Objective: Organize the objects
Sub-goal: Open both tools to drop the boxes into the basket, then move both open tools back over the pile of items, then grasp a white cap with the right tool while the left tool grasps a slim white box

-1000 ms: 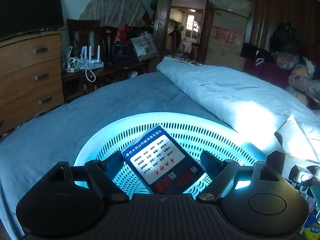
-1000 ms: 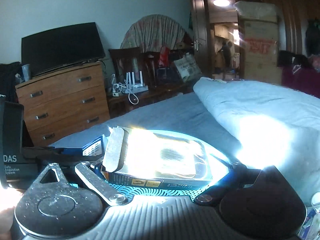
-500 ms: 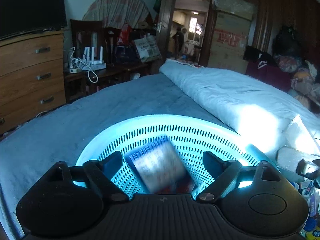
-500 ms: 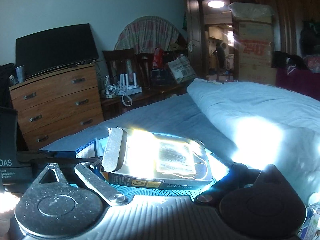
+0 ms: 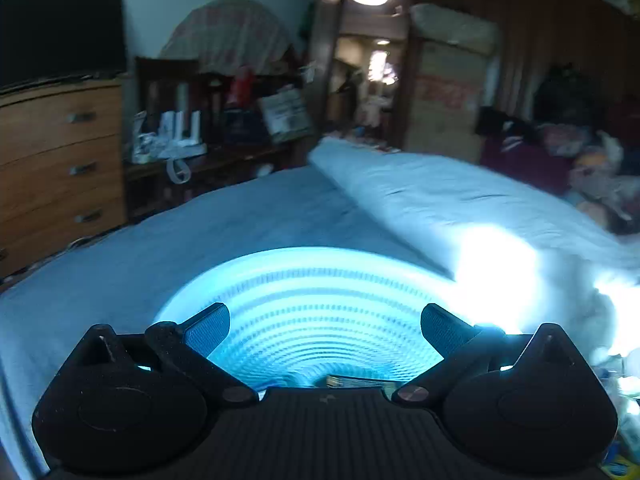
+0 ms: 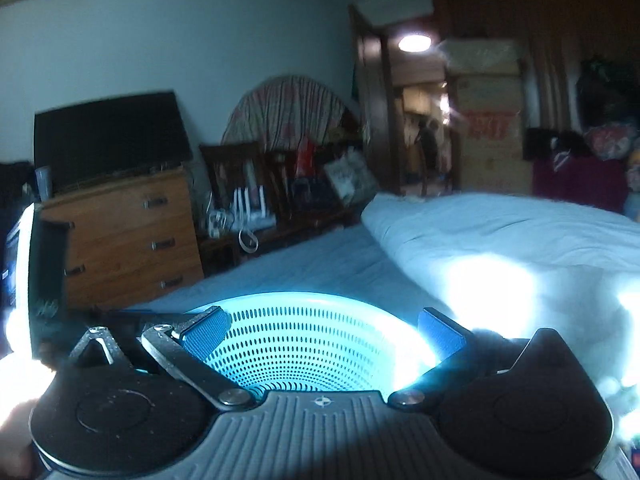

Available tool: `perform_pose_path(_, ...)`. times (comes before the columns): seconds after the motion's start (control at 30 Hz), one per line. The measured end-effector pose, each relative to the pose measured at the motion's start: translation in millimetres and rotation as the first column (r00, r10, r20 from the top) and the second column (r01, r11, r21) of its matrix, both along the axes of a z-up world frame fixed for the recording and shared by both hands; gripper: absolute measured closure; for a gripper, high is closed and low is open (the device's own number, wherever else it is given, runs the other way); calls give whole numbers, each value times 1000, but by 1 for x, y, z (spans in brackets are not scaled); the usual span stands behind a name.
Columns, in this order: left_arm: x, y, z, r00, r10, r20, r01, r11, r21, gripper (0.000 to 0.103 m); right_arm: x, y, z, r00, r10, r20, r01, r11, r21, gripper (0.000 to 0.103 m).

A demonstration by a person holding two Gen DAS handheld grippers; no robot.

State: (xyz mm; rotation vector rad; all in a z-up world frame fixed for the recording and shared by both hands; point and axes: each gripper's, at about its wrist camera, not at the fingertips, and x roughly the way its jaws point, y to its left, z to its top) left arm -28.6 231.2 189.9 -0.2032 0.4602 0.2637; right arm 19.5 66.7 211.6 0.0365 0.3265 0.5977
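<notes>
A pale cyan perforated basket (image 5: 304, 258) sits on the bed just in front of both grippers. My left gripper (image 5: 322, 320) hangs over its near rim, jaws opening wide with nothing between them. Only the edge of a box (image 5: 352, 381) shows at the basket's bottom, just past the gripper body. My right gripper (image 6: 324, 322) is over the same basket (image 6: 304, 300), its jaws also opening, and nothing is between its blue pads (image 6: 206, 332). In the right wrist view, the dark body of the left gripper (image 6: 44, 264) stands at the far left.
The basket rests on a blue bedsheet (image 5: 224, 224), with a rolled white quilt (image 5: 440, 200) on its right. A wooden dresser (image 6: 120, 236) carrying a black screen (image 6: 108, 136) stands at the left. A cluttered low table (image 6: 256, 220) and a doorway (image 6: 420, 120) lie beyond.
The left gripper let go of the dark blue box, which dropped into the basket. The right gripper released the pale flat box, now out of sight. Both pairs of jaws stand wider.
</notes>
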Motion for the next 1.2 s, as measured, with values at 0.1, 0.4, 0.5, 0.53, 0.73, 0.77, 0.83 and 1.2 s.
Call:
perform_pose_path(0.1, -14, -33, 10, 993, -101, 56, 101, 995, 4, 0, -50, -48, -23, 998, -63, 18, 63, 998, 6, 0)
perform_pose_path(0.4, -40, -146, -20, 906, -423, 23, 423, 906, -27, 0, -171, -183, -140, 916, -324, -235, 288, 941, -177, 0)
perform_pose_path(0.5, -47, -168, -47, 880, -472, -44, 471, 881, -37, 0, -191, -211, -156, 884, -385, -266, 334, 917, -217, 2)
perform_pose_path(0.53, -50, -173, -56, 875, -480, -64, 478, 877, -45, 0, -192, -219, -158, 875, -400, -274, 350, 912, -214, 3)
perform_pose_path(0.73, -58, -186, -87, 866, -478, -148, 478, 878, -39, 0, -166, -204, -159, 899, -361, -248, 322, 929, -183, 17)
perform_pose_path(0.77, -58, -189, -89, 863, -480, -156, 481, 876, -32, 0, -157, -194, -159, 910, -349, -223, 308, 931, -197, 17)
perform_pose_path(0.83, -61, -196, -89, 859, -484, -169, 488, 873, -20, 0, -138, -173, -158, 925, -333, -182, 288, 929, -232, 18)
perform_pose_path(1.2, -60, -220, -92, 824, -540, -174, 552, 833, 32, 0, -110, -162, -169, 928, -313, -200, 257, 930, -261, 61)
